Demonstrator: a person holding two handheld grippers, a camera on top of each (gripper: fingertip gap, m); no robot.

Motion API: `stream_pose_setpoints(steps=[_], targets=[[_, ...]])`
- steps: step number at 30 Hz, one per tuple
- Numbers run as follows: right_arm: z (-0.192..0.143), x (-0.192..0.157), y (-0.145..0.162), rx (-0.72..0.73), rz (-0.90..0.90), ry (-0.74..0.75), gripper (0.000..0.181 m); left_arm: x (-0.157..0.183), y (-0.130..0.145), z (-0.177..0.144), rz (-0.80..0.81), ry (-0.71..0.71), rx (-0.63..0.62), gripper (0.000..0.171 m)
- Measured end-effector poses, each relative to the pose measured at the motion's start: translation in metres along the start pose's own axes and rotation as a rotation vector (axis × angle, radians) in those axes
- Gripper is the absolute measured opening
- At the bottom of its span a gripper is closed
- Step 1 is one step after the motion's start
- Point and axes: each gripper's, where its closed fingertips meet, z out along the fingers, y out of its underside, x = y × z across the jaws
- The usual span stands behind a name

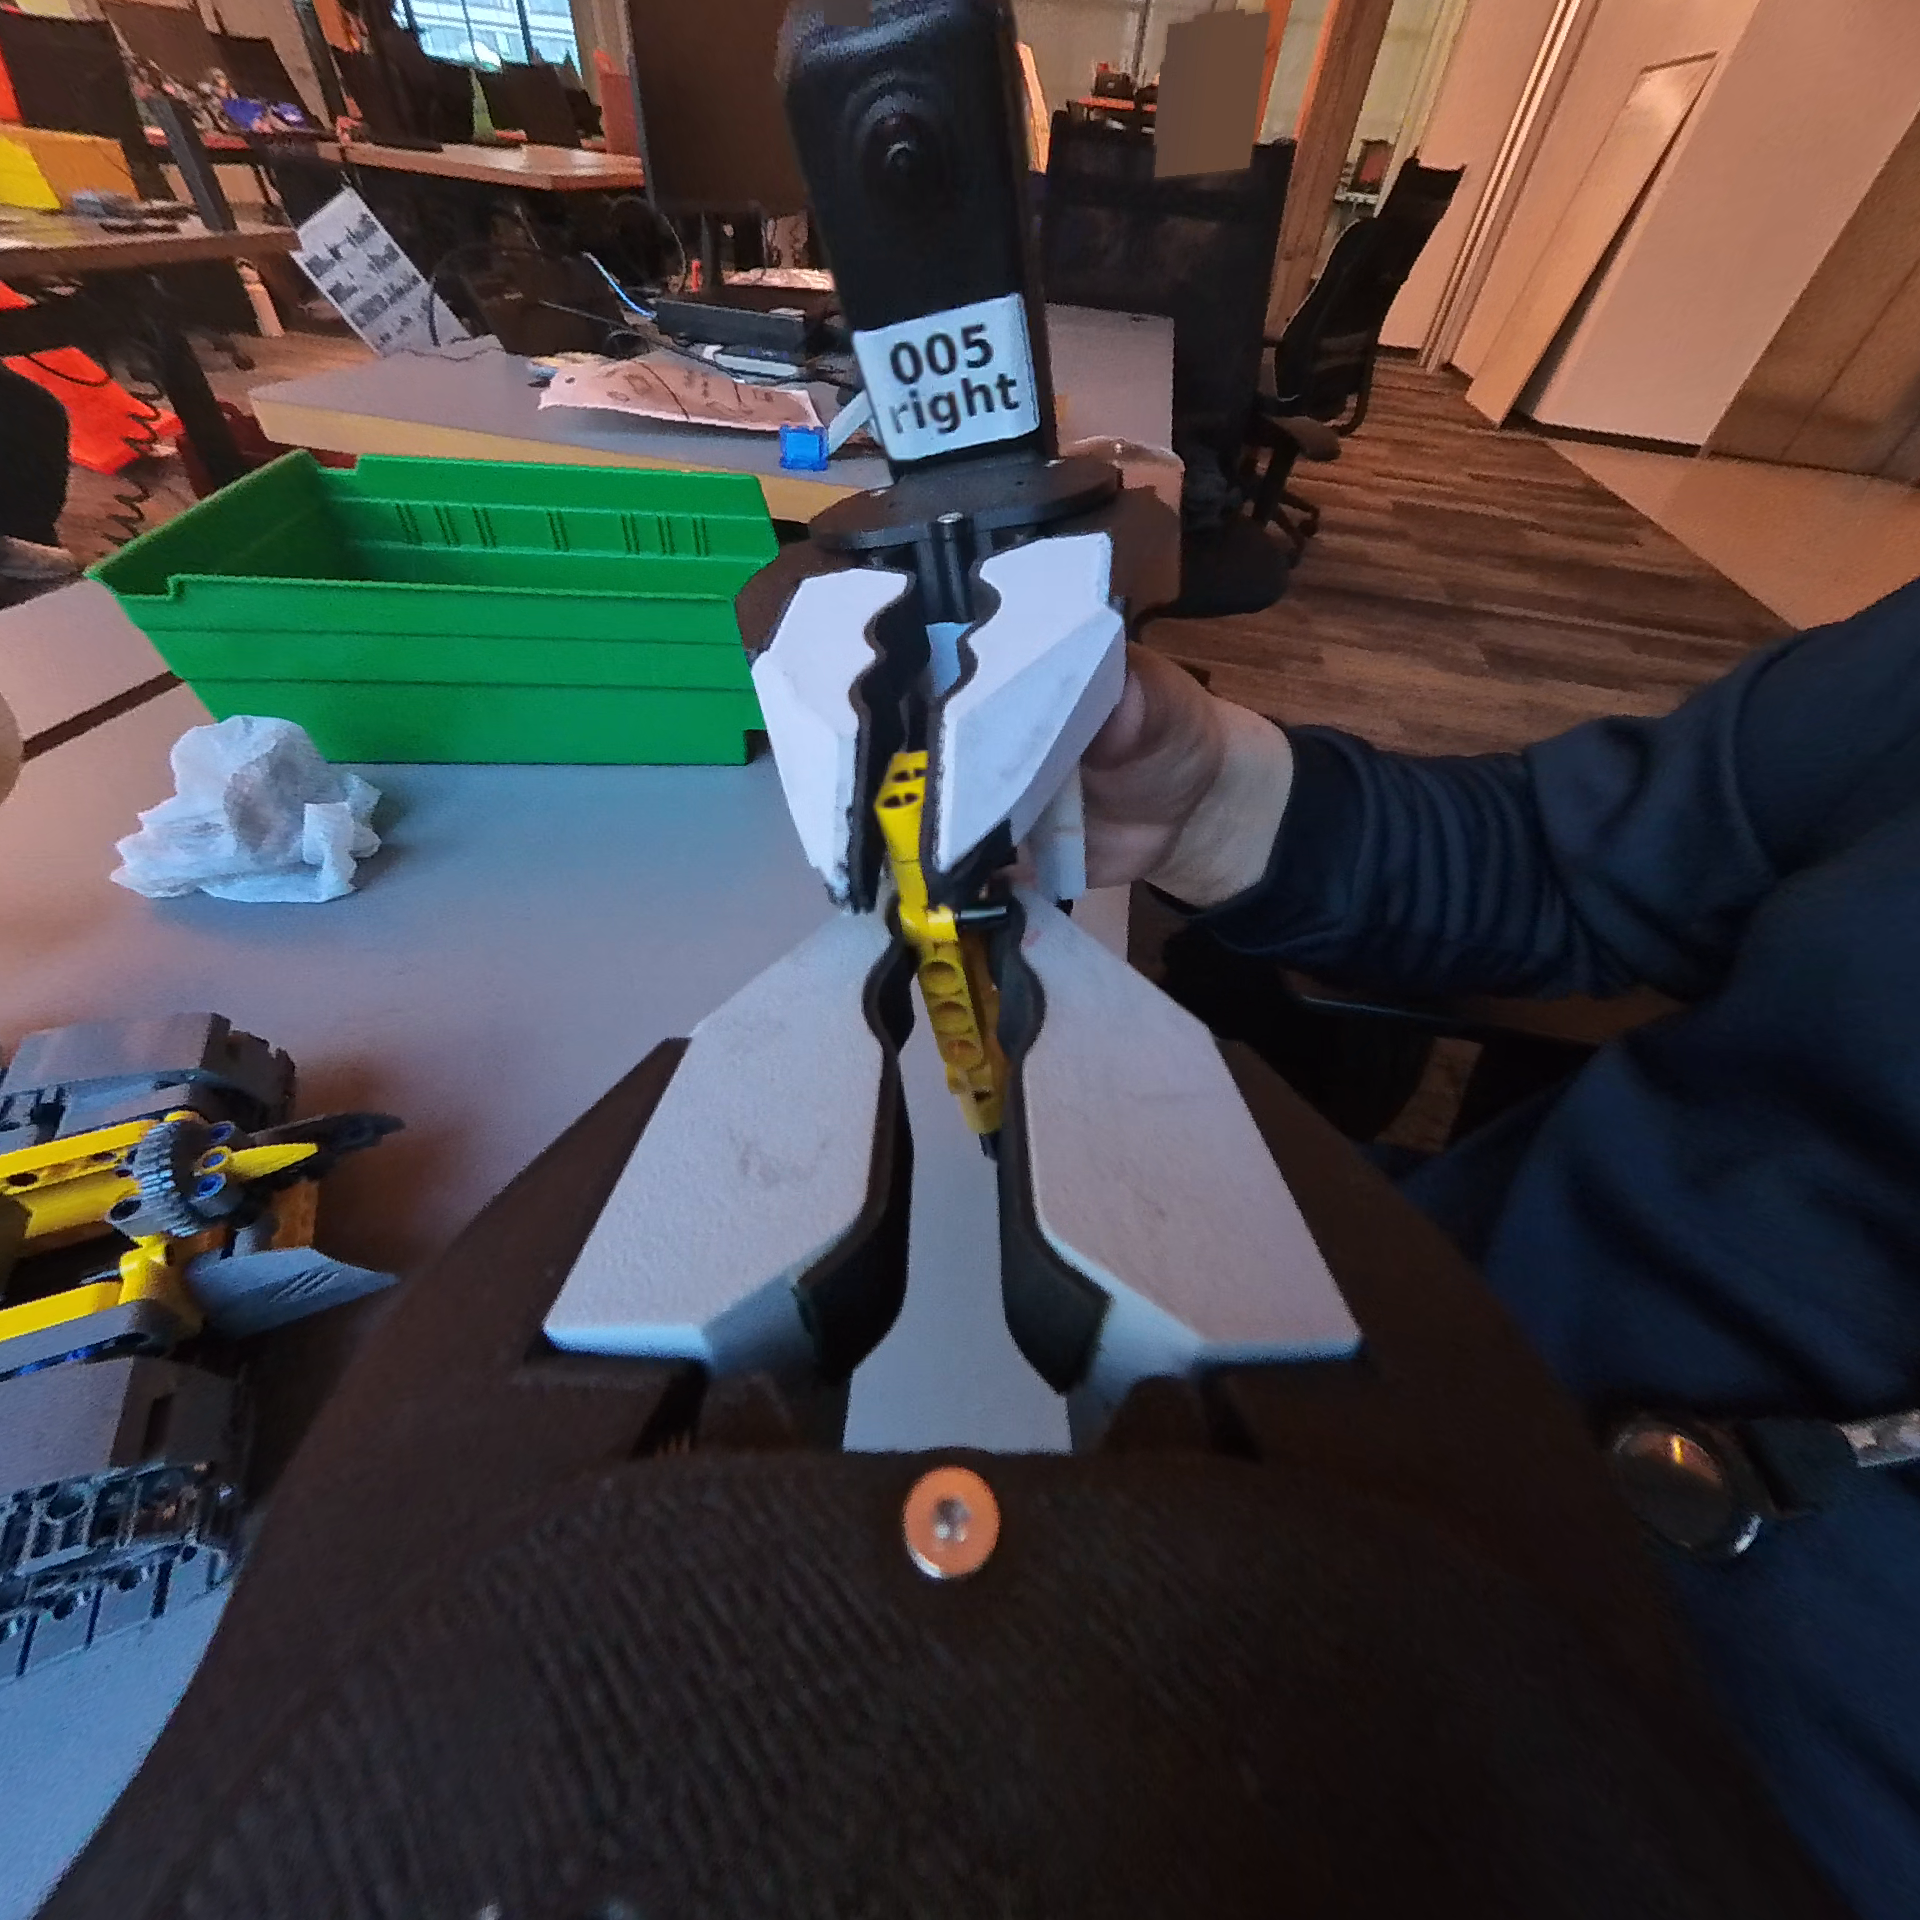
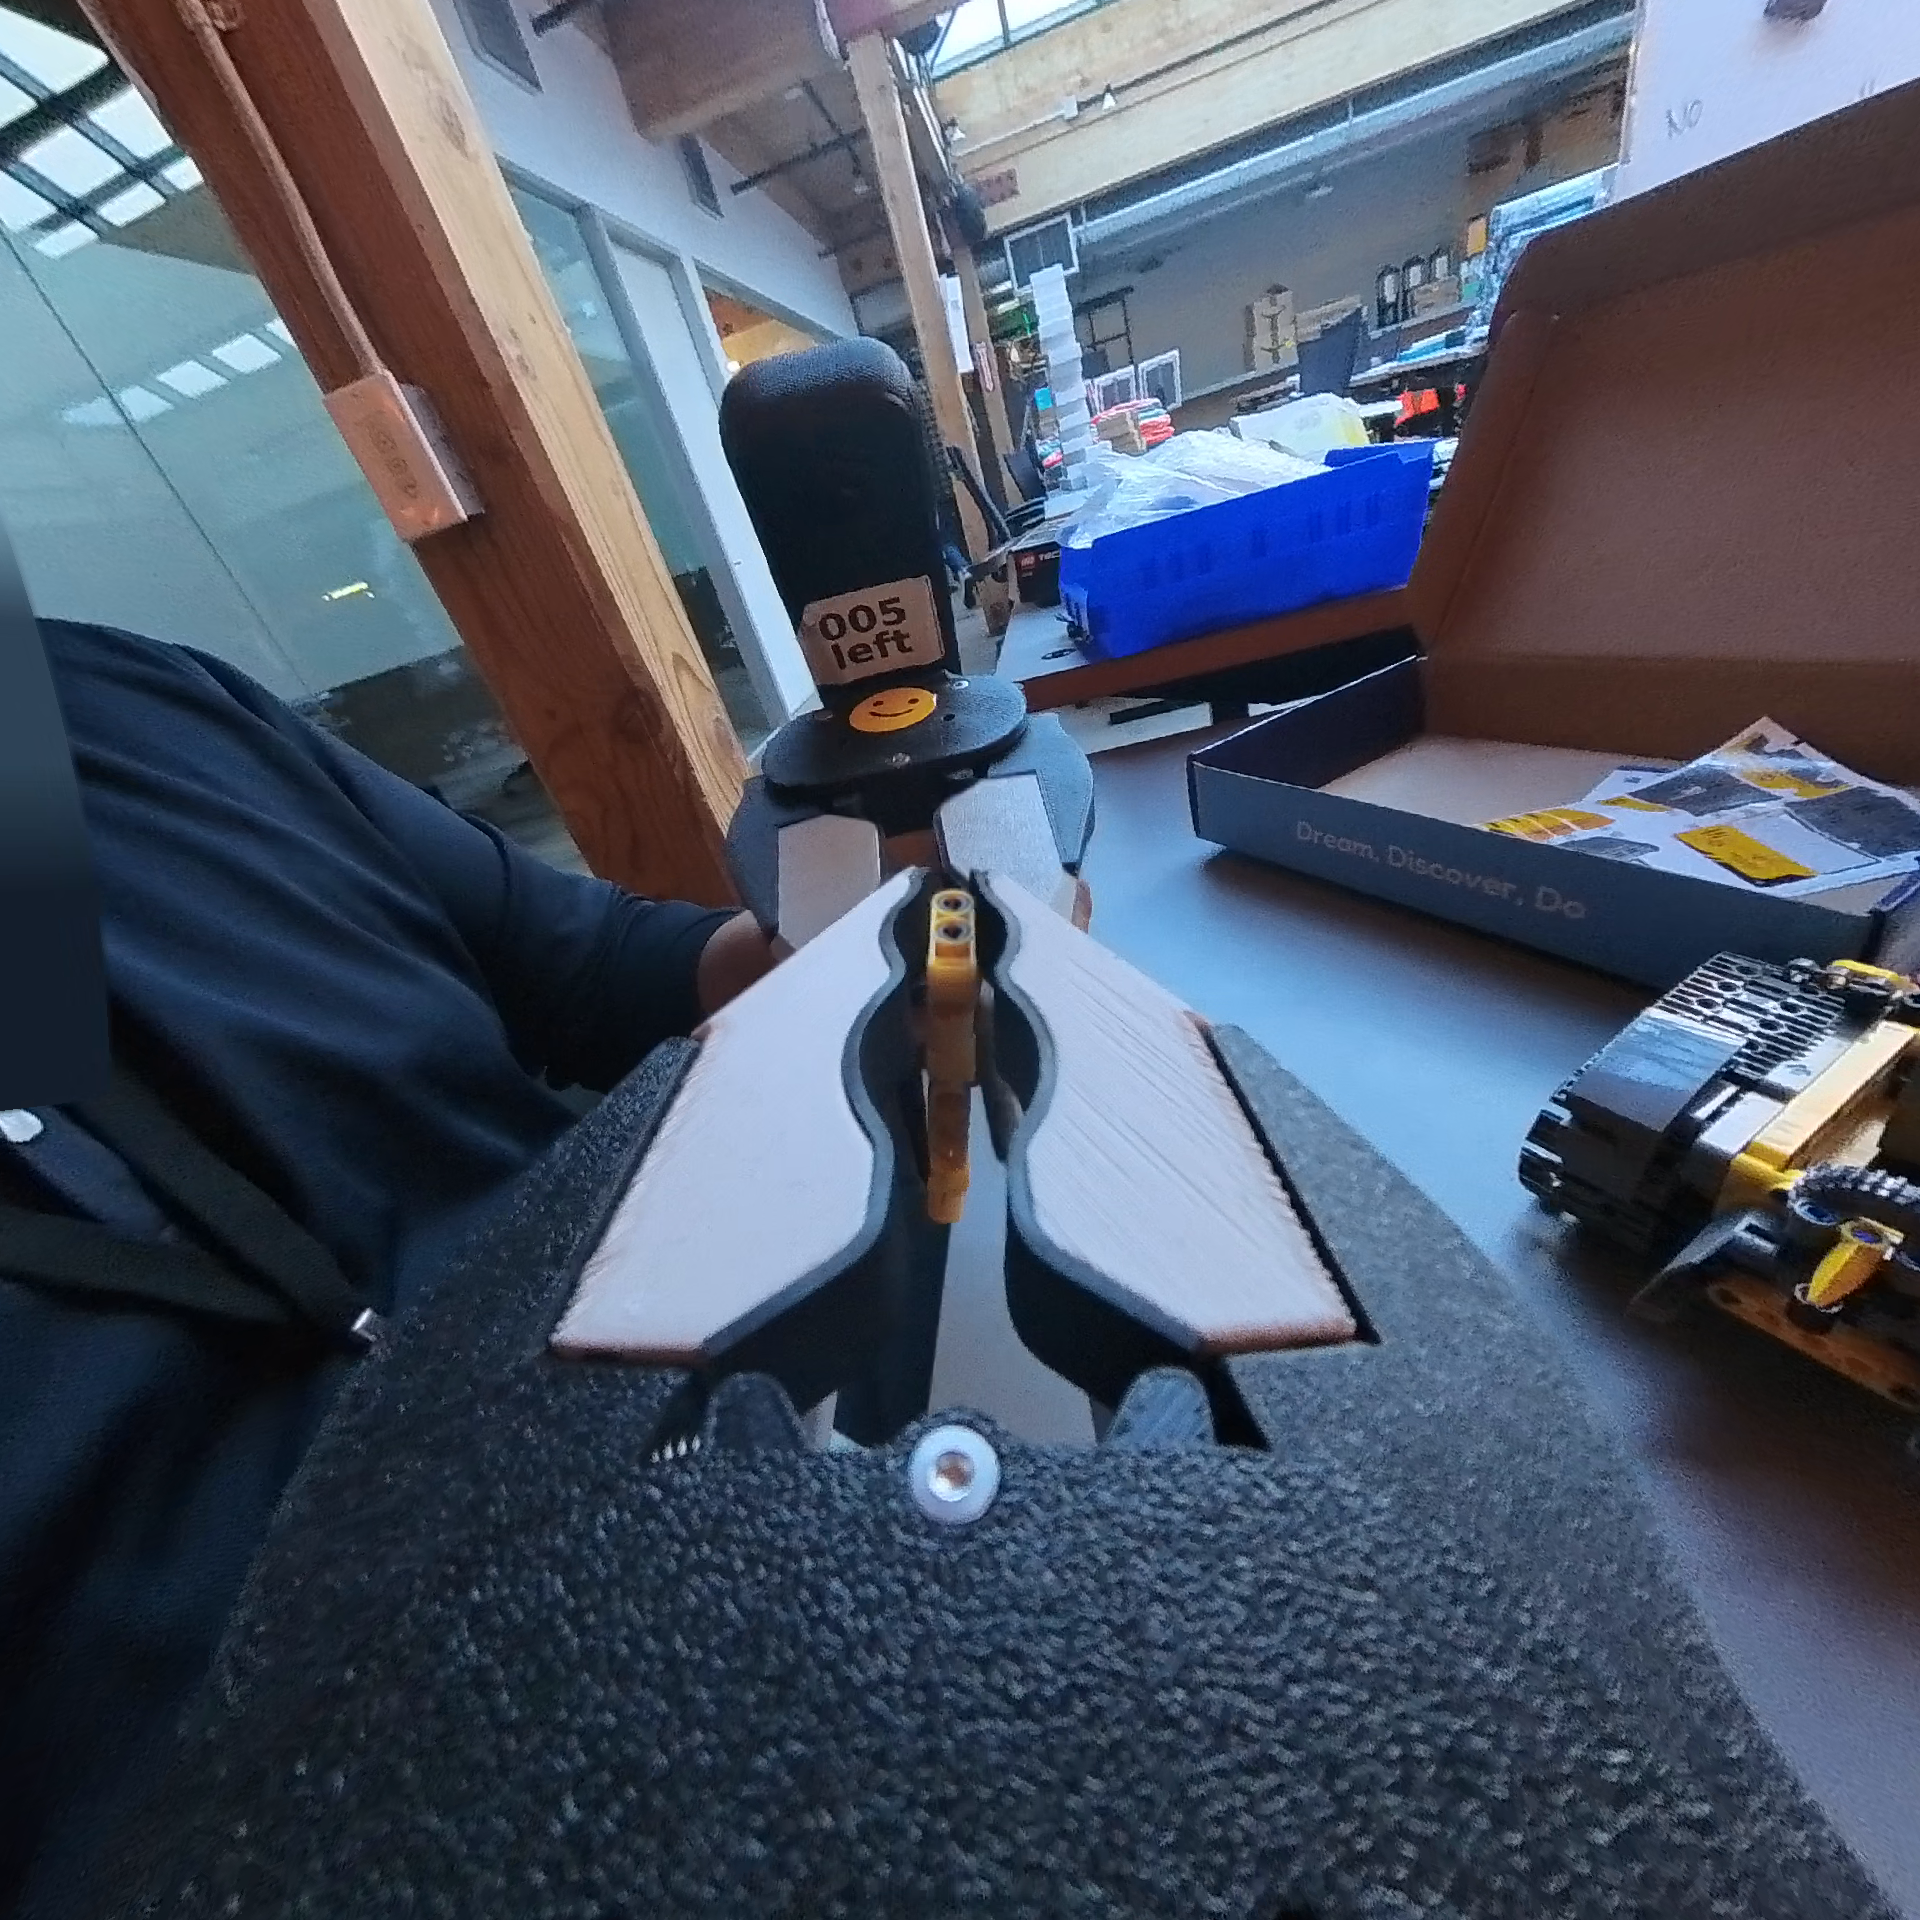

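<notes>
My two grippers meet tip to tip above the grey table [image 1: 540, 935]. My left gripper [image 1: 940, 935] is shut on the lower yellow holed brick beam [image 1: 961, 1029]. My right gripper [image 1: 894, 883], held by a hand [image 1: 1174, 790], faces it and is shut on the upper yellow beam [image 1: 902, 810]. The two beams meet at a short black pin [image 1: 982, 916]; I cannot tell if they are joined. In the right wrist view my right gripper [image 2: 951, 894] pinches a yellow beam [image 2: 948, 1060] end-on. The left gripper [image 2: 904, 842] is just beyond, its tips hidden.
A green bin [image 1: 447, 613] and crumpled white tissue [image 1: 249, 821] lie at the far left. A part-built yellow and black brick vehicle [image 1: 135, 1226] [image 2: 1745, 1122] sits on the table. An open cardboard box [image 2: 1558, 894] holds printed sheets. A blue bin [image 2: 1247, 561] stands behind. The left gripper's tips are roughly 5 cm from the right gripper's.
</notes>
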Motion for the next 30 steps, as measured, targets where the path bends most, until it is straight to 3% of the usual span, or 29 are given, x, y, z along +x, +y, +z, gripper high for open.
stream_pose_setpoints(steps=[11,14,17,26,30], targets=[[0.0,-0.002,-0.004,0.026,-0.078,0.038,0.004,-0.002,-0.004,-0.002,0.026,-0.033,0.026,0.009],[0.001,-0.016,-0.031,0.268,-0.078,0.009,0.003,0.007,-0.033,-0.009,0.067,-0.079,0.227,0.009],[0.005,-0.015,-0.048,0.443,0.013,-0.011,0.004,0.004,-0.046,-0.019,-0.043,-0.08,0.387,0.007],[0.006,0.004,-0.057,0.669,0.18,0.012,0.003,-0.012,-0.047,-0.028,-0.163,-0.097,0.456,0.007],[0.008,0.011,-0.055,0.687,0.208,0.007,0.003,-0.018,-0.043,-0.03,-0.194,-0.096,0.45,0.007]])
